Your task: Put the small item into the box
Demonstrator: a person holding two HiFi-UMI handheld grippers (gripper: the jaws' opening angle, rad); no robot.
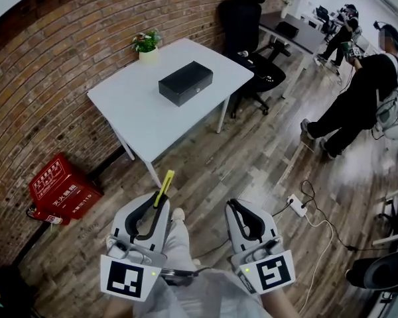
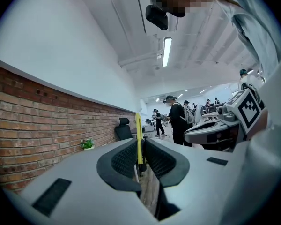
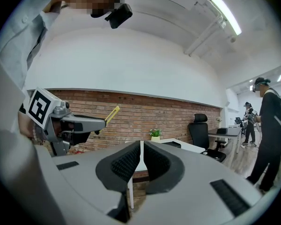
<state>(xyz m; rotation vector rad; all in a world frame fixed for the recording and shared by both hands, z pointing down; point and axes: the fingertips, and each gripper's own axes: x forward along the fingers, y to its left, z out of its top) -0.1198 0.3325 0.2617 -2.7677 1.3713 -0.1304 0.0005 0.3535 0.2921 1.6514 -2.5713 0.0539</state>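
A black closed box (image 1: 185, 82) lies in the middle of a white table (image 1: 138, 113), far ahead of both grippers. My left gripper (image 1: 160, 203) is shut on a thin yellow stick-like item (image 1: 164, 186), which pokes out past its jaws toward the table. In the left gripper view the yellow item (image 2: 138, 137) stands upright between the closed pads of the left gripper (image 2: 140, 162). My right gripper (image 1: 234, 206) is shut with nothing in it, its jaws together in its own view (image 3: 141, 149). That view also shows the yellow item (image 3: 112, 114) and the table (image 3: 189, 146).
A potted plant (image 1: 146, 44) stands on the table's far corner by the brick wall. A black office chair (image 1: 249, 28) is behind the table. A red case (image 1: 60, 189) sits on the floor at left. A power strip (image 1: 296, 205) with cable lies at right, near people (image 1: 358, 101).
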